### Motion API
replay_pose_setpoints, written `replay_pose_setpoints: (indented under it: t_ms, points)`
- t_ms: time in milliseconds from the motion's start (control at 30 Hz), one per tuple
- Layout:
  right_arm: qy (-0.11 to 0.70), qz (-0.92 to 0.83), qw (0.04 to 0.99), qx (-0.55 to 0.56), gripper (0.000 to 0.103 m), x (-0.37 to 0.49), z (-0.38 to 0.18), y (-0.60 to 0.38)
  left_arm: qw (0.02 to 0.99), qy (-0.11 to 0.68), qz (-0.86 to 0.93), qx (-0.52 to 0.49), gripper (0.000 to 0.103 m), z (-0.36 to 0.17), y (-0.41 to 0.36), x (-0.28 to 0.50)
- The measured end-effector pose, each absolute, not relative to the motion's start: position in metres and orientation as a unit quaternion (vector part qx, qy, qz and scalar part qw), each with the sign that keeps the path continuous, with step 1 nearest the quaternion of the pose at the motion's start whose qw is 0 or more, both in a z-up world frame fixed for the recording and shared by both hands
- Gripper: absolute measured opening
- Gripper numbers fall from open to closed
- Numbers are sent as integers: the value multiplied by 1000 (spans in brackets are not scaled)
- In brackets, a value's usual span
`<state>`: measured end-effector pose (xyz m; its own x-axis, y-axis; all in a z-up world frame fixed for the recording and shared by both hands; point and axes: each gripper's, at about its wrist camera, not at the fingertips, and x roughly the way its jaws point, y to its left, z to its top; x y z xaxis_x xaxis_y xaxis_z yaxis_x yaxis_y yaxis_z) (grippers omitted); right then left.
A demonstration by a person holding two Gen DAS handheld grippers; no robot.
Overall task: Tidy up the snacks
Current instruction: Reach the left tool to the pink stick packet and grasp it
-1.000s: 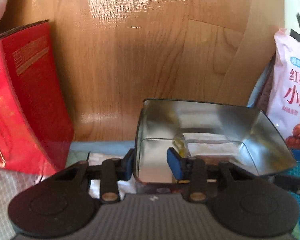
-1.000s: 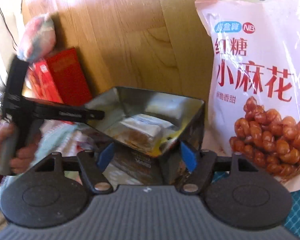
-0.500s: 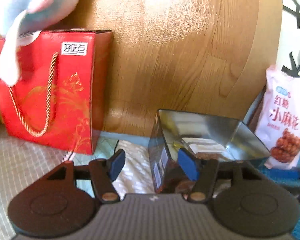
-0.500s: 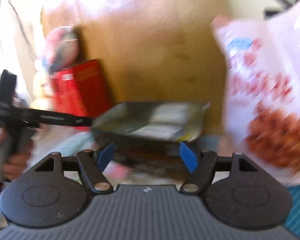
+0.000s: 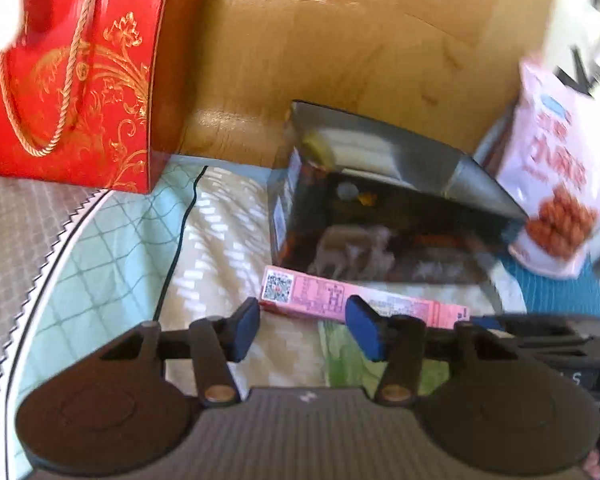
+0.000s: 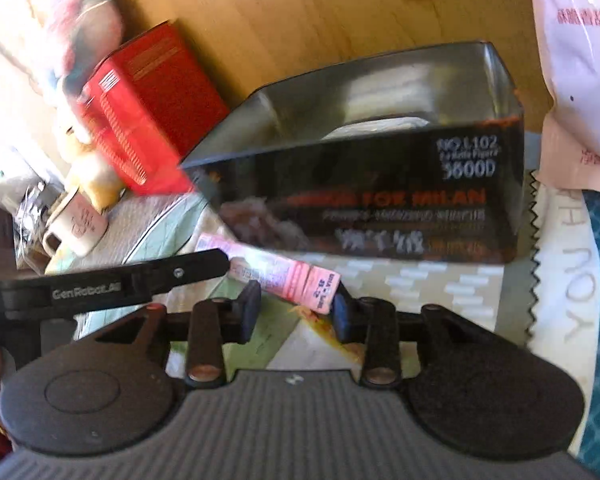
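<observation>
Pink snack box [image 6: 276, 272] is seen lying flat on the patterned cloth [image 5: 220, 232], just in front of the open dark tin [image 6: 380, 200]. One end of it is set between the jaws of the right gripper [image 6: 296, 312], which are closing around it. The jaws of the left gripper [image 5: 304, 330] are closing too, with nothing gripped; the box [image 5: 340, 294] lies just past them.
</observation>
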<state>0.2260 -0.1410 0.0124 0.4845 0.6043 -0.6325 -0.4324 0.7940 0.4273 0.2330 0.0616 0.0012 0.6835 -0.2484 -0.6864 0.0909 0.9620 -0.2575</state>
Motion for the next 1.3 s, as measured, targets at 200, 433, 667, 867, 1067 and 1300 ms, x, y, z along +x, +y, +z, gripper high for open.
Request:
replay_pose_setpoints:
  t_ms: [200, 433, 667, 867, 1067, 1300]
  points:
    - [398, 359, 841, 69, 34, 184, 14, -129, 904, 391, -141, -101, 43, -5, 61, 164]
    - [367, 391, 844, -3, 40, 133, 23, -118, 896, 396, -186, -74, 45, -2, 58, 89]
    - [314, 357, 880, -14, 41, 126, 46, -130, 918, 356, -133, -111, 49, 31, 93, 123]
    - [327, 324, 888, -15, 41, 161, 36, -118, 918, 359, -108, -126, 62, 29, 95, 213]
    - [374, 310, 874, -31, 33, 197, 19, -108, 910, 388, -108, -98, 41, -3, 76, 264]
    - [361, 331, 866, -98, 27, 213, 19, -70, 924, 369, -76, -63, 29, 5, 93, 246]
